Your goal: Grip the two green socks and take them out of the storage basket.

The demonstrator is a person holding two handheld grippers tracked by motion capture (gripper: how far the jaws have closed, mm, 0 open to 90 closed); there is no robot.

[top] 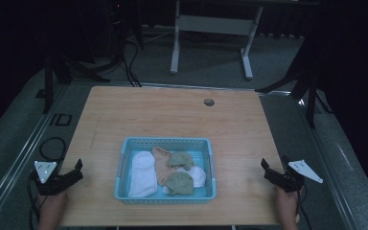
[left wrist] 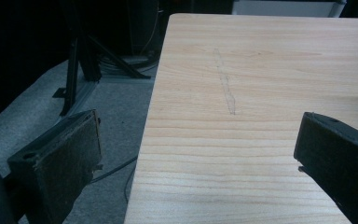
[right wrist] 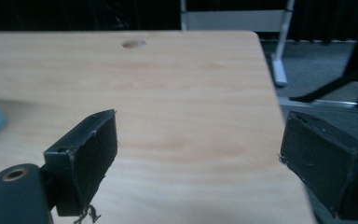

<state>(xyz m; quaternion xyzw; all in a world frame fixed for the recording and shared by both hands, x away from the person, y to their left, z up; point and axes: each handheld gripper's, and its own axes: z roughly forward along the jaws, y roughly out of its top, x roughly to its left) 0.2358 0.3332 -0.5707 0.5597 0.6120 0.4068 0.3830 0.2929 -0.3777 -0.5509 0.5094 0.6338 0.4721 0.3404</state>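
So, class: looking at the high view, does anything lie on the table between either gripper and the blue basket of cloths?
Nothing visible does. The left gripper and right gripper hover at the table's side edges, jaws open and empty, with only bare wooden table between each and the light blue plastic basket holding the folded cloths.

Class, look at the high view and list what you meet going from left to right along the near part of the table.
Left gripper → blue basket → white cloth → tan cloth → right gripper, both grippers open with nothing between their jaws.
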